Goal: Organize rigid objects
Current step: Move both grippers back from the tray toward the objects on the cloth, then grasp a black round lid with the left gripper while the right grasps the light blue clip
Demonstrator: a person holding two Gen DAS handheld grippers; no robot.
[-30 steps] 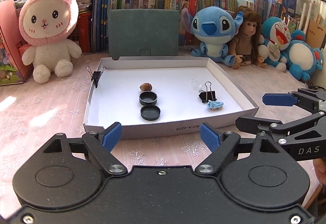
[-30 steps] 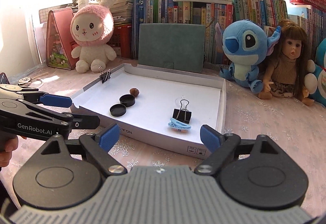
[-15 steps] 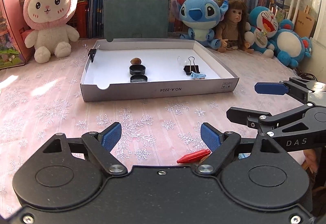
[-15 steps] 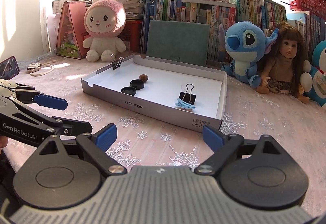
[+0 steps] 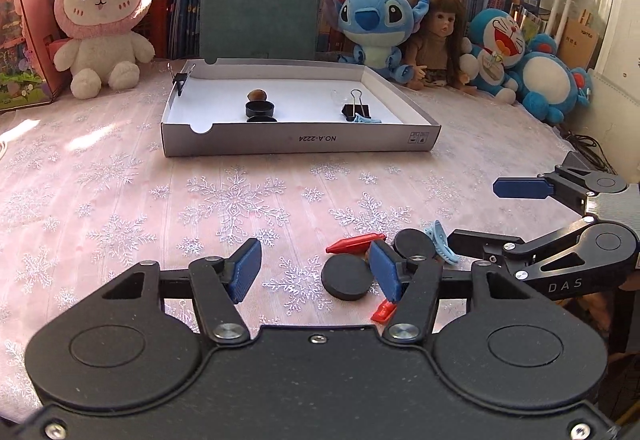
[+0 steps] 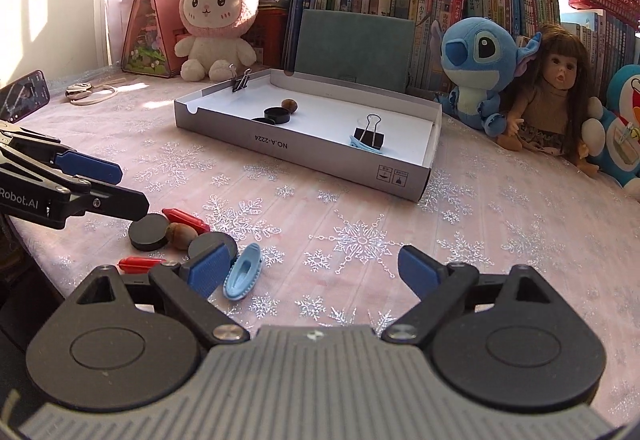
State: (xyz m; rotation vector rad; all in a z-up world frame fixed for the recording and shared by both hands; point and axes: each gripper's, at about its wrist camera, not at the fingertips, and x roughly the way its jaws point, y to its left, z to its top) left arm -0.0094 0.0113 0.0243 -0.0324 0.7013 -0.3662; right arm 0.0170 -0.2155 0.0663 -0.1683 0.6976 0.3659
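1. Tool state: the left tool (image 5: 314,272) has just been narrowing its jaws, yet nothing is clamped; bare counter (image 5: 120,200) lies between its pads. The right tool (image 6: 308,272) stands wide and holds nothing.
2. Nearest the left tool, a black disc (image 5: 347,277) lies just inside its right pad, touching or nearly touching it; I cannot tell which.
3. Around that disc sits the loose pile: a red piece (image 5: 354,243) just behind it, a second black disc (image 5: 415,244) beside it toward the right tool, a nut (image 6: 178,235) between the two discs, another red piece (image 6: 140,262) on the near side, and a blue clip (image 6: 243,277) farthest toward the right tool, right by that tool's left pad.
4. Well beyond the disc stands the box (image 5: 296,140), already holding black caps, a nut, a binder clip and a blue clip.
5. Risk, as I judge it: the jaws are off-centre from the disc, so closing now would pinch air or shove it into the red pieces and scatter the pile.
6. Further risk: both tools crowd the same pile, so a collision could knock the clip or nut away.
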